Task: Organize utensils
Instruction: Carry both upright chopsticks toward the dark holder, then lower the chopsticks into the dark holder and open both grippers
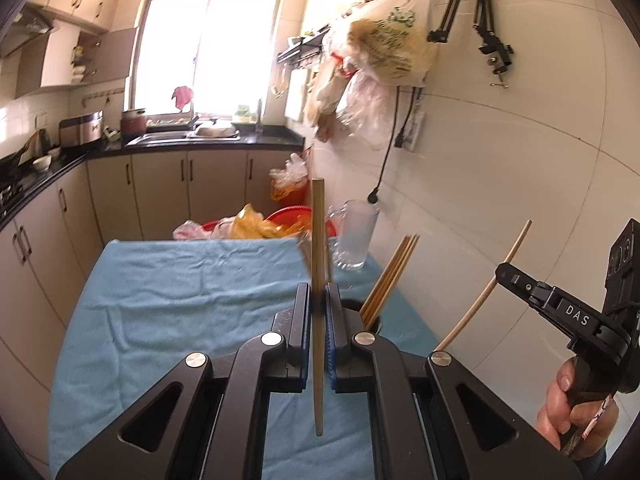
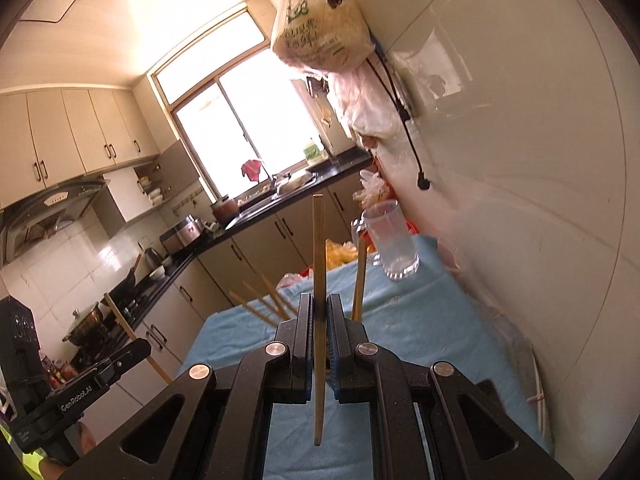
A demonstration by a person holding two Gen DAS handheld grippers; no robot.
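- Over the table spread with a light blue cloth (image 1: 168, 280), the left gripper (image 1: 319, 300) was pinching a single pale wooden chopstick (image 1: 318, 260), which stood nearly upright between its pressed-together pads and reached both above and below them.
- Just right of that gripper, a dark round holder (image 1: 374, 322) sat on the cloth with a bundle of wooden chopsticks (image 1: 390, 276) leaning out of it to the right.
- Behind the holder, near the white tiled wall, stood a clear plastic jug (image 1: 356, 236).
- At the far right of the left wrist view, the right gripper (image 1: 505, 274) was clamped on a second pale chopstick (image 1: 484, 292), a hand (image 1: 568, 408) gripping its handle.
- In the right wrist view, that second chopstick (image 2: 319, 280) also stood upright between shut pads (image 2: 331, 320), above the blue cloth (image 2: 420, 328).
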